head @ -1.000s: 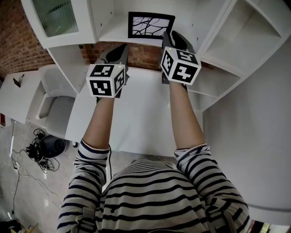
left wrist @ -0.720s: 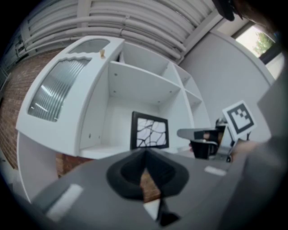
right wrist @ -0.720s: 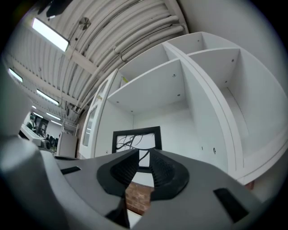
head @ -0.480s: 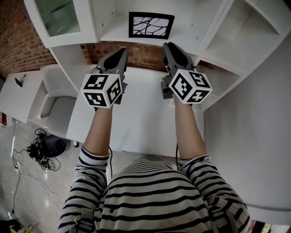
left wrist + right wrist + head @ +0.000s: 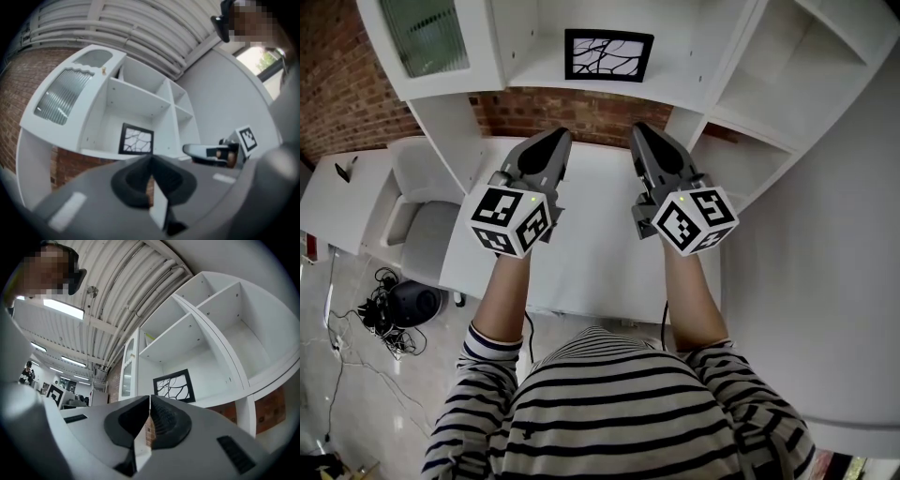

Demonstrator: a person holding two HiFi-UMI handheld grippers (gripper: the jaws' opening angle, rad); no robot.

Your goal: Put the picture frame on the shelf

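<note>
Already the picture frame stands upright at the top centre, set back in its shelf compartment and the only thing in it (so the job looks done). Lower down, the left gripper and right gripper hover over the desk, each with jaws pressed together on nothing. The compartments at upper right show nothing inside.

I see open room above the desk up to the front edge of the shelf. The picture frame stands at the compartment's back; an upright panel walls its right side, and a cabinet door stands at its left.
</note>
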